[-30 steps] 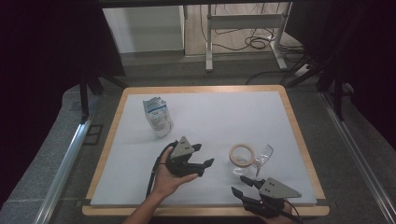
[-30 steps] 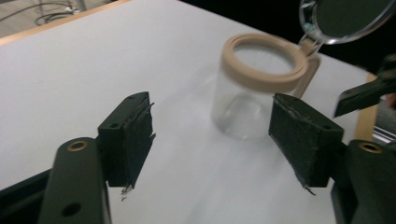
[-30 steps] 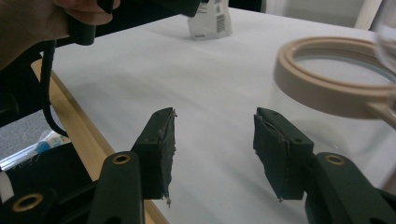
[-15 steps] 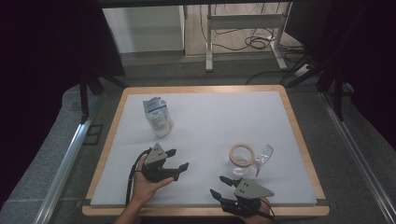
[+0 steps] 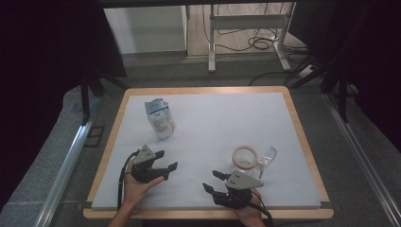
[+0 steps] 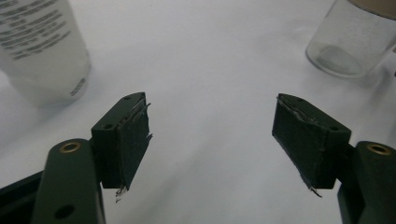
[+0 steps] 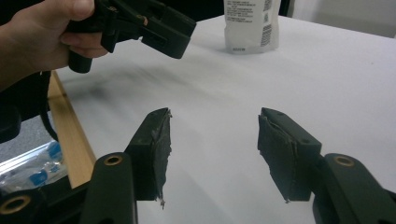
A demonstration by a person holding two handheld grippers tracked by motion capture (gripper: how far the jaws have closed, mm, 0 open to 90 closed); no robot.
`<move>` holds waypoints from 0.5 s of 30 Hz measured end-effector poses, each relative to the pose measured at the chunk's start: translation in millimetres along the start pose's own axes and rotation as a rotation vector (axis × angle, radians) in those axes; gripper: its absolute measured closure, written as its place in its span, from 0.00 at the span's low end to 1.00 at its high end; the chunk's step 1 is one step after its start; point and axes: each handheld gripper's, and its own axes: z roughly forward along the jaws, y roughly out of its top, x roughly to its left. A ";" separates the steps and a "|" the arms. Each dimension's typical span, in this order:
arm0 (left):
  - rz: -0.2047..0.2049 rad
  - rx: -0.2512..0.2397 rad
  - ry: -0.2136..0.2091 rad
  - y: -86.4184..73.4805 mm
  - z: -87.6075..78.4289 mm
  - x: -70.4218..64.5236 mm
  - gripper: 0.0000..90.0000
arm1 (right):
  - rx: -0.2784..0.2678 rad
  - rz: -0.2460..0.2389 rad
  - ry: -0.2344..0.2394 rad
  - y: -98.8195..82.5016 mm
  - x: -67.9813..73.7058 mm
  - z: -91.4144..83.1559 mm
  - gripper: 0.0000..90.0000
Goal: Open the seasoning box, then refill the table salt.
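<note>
My left gripper [image 5: 166, 160] hovers low over the white table top [image 5: 213, 123] at the front left, held in a hand; its jaws stand open with nothing between them [image 6: 210, 135]. My right gripper [image 5: 212, 180] is near the front edge, jaws apart and empty [image 7: 212, 149], pointing toward the left gripper [image 7: 140, 25]. A white printed pouch [image 5: 159, 118] stands behind the left gripper [image 6: 42, 46] [image 7: 250, 23]. A tan ring [image 5: 245, 155] and a clear glass vessel [image 5: 267, 156] lie at the right, just beyond the right gripper; the glass [image 6: 345, 46] is ahead and to the right of the left jaws.
A wooden rim [image 5: 106, 156] frames the white top [image 7: 70, 135]. Grey padding and a metal rail [image 5: 71, 156] run along the left side. A metal stand and cables [image 5: 246, 33] sit on the floor beyond the table.
Both hands have shifted to the left across the table. The left gripper has also come down and nearer the front edge. Pouch, ring and glass have stayed put.
</note>
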 end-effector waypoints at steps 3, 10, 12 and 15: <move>-0.014 -0.012 0.021 -1.1 -4.5 5.8 0.30 | 0.002 0.004 0.002 0.2 -0.9 2.9 0.49; -0.042 -0.037 0.070 -0.5 -13.3 24.8 0.30 | 0.013 0.000 0.012 0.6 -1.3 9.3 0.48; -0.057 -0.046 0.077 0.4 -14.6 31.4 0.31 | 0.017 -0.002 0.014 0.6 -1.2 10.1 0.48; -0.074 -0.051 0.104 4.5 -15.3 40.5 0.31 | 0.020 -0.004 0.012 0.2 -1.3 10.7 0.48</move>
